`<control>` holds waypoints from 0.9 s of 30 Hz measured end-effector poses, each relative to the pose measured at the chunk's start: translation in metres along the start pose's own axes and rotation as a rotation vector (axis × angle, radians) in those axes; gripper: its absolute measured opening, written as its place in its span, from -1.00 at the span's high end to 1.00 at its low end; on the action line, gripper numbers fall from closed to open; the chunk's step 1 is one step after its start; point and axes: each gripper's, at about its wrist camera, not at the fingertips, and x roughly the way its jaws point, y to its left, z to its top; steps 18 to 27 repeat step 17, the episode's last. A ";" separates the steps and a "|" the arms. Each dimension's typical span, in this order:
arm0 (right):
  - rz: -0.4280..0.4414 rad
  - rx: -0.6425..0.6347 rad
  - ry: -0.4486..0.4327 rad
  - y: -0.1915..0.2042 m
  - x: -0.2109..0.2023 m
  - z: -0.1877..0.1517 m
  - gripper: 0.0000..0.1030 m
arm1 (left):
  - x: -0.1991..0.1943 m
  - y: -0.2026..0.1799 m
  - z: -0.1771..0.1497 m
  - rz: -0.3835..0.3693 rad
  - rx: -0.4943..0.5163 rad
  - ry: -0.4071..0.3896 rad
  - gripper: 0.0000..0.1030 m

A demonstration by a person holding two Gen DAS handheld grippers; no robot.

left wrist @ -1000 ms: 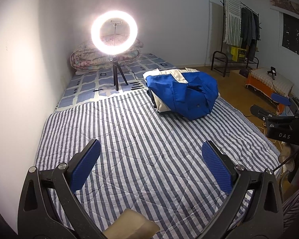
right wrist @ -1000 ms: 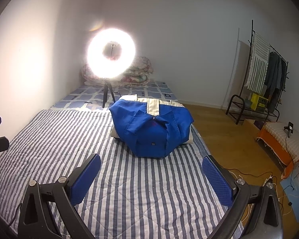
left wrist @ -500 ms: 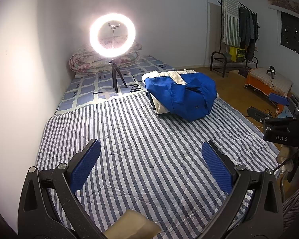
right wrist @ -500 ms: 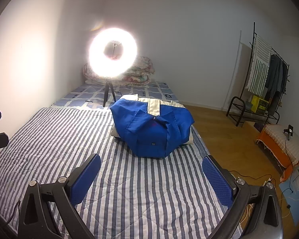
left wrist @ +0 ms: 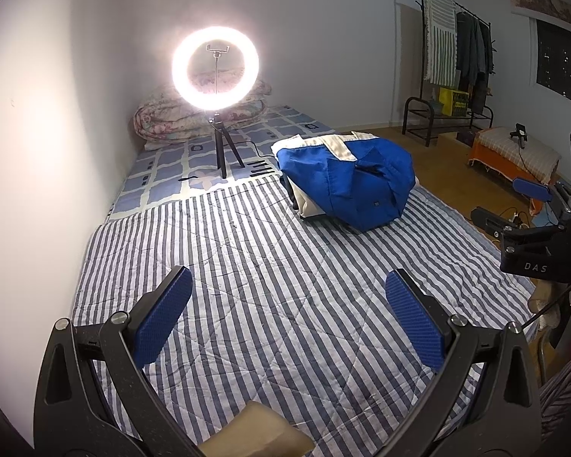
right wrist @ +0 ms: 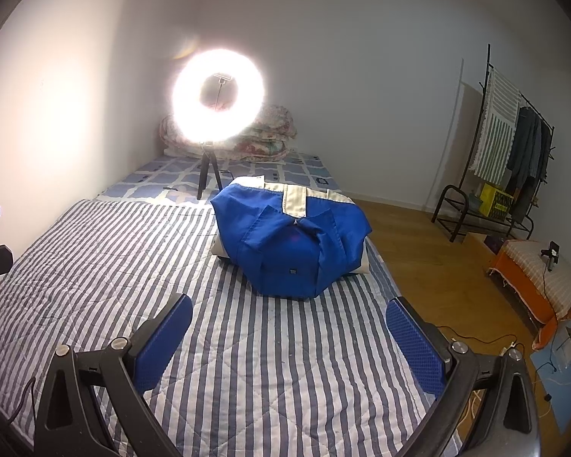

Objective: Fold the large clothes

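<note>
**On the striped quilt, a blue jacket sits bundled**

Left wrist view: we hold the left gripper (left wrist: 288, 318) low over the striped quilt (left wrist: 247, 266), jaws wide apart and empty, well short of the blue jacket (left wrist: 354, 186); its loose edges look the better hold.

Right wrist view: our right gripper (right wrist: 288, 339) faces the jacket (right wrist: 289, 247) squarely, jaws likewise spread, nothing between them.

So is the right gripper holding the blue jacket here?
No, the right gripper is open and empty, short of the blue jacket.
</note>
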 end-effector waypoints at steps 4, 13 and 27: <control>-0.004 -0.009 0.000 0.001 0.000 -0.001 -0.99 | -0.001 0.000 0.000 0.002 -0.001 -0.001 -1.00; -0.004 -0.030 0.002 0.005 0.000 -0.003 -0.99 | -0.004 -0.001 -0.002 0.008 0.014 -0.014 -1.00; -0.003 -0.028 0.003 0.005 0.001 -0.003 -0.99 | -0.005 -0.001 -0.002 0.010 0.008 -0.014 -1.00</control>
